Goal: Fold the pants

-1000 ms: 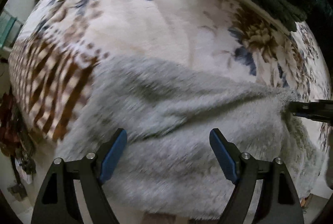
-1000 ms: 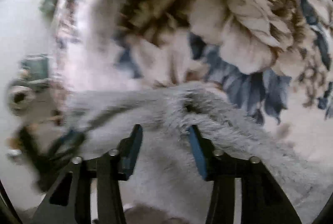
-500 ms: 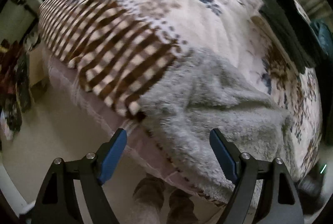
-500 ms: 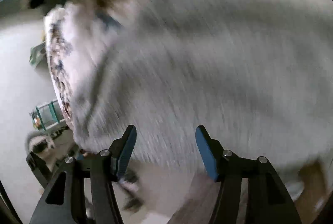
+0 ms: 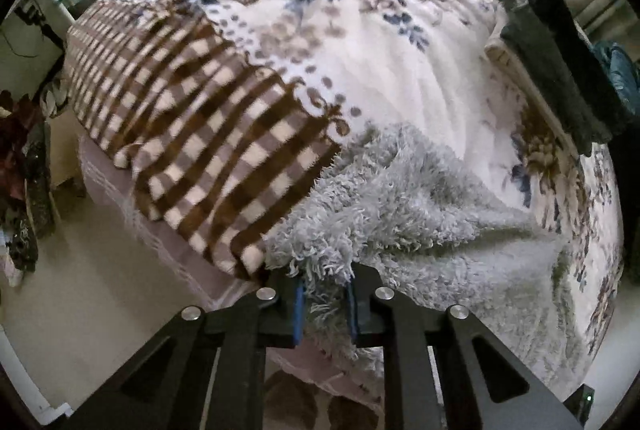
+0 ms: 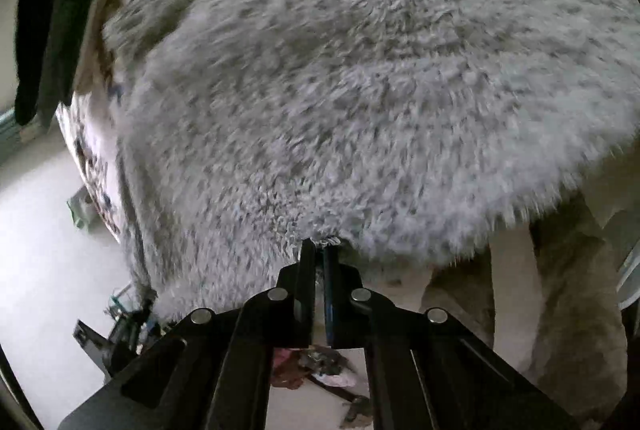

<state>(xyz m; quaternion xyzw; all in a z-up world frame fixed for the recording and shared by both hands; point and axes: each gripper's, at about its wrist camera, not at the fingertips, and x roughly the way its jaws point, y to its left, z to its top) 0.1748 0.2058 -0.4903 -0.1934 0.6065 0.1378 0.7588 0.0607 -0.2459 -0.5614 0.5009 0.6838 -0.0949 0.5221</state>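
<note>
The grey fleece pants lie on the bed near its front edge, spread over a floral blanket beside its brown checked border. The left gripper is closing, with a tuft of the pants' edge between its pads. The right gripper is clenched on the pants' hem. A dark garment lies well apart.
</note>
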